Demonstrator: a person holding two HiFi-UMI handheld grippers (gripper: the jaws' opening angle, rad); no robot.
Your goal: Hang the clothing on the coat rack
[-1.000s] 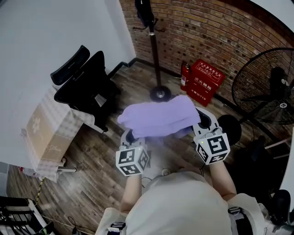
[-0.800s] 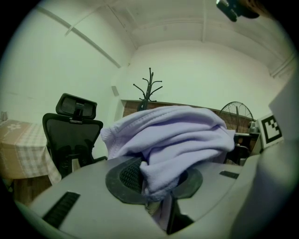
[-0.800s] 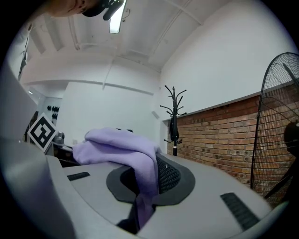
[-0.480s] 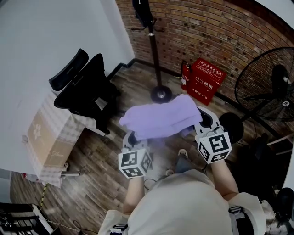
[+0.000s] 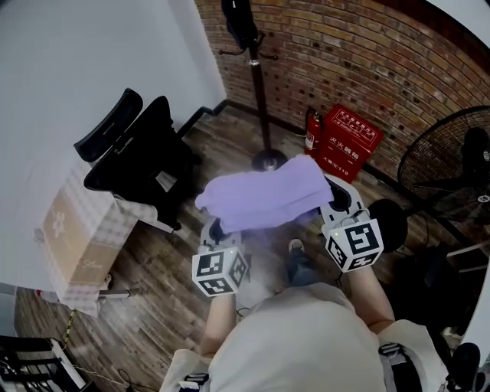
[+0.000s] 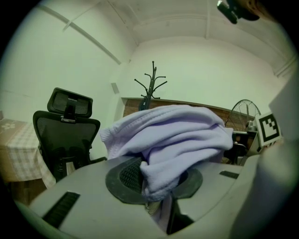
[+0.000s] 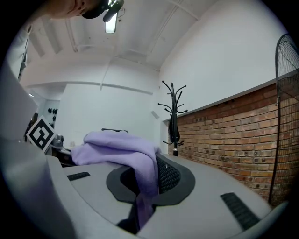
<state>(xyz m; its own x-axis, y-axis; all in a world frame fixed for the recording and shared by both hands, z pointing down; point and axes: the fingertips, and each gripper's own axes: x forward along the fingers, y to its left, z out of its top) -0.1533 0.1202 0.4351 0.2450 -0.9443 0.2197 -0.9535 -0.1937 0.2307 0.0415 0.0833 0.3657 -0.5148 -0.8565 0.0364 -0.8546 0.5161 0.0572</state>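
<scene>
A lilac sweater (image 5: 264, 193) hangs bunched between my two grippers at waist height. My left gripper (image 5: 217, 230) is shut on one end of the sweater (image 6: 173, 144), whose cloth wells up out of the jaws. On the other end of the sweater (image 7: 126, 149) my right gripper (image 5: 331, 205) is shut, with cloth trailing down between the pads. The dark coat rack (image 5: 256, 76) stands ahead by the brick wall with a dark garment (image 5: 239, 19) on its top. In the gripper views the coat rack (image 6: 150, 88) (image 7: 174, 121) shows beyond the sweater.
A black office chair (image 5: 142, 153) stands to the left. A table with a checked cloth (image 5: 84, 222) is at the far left. A red box (image 5: 348, 142) and a fire extinguisher (image 5: 312, 130) sit by the brick wall. A large fan (image 5: 452, 153) stands on the right.
The view has shifted slightly as the person steps; a shoe now shows on the floor under the sweater. Both grippers keep their hold on the sweater.
</scene>
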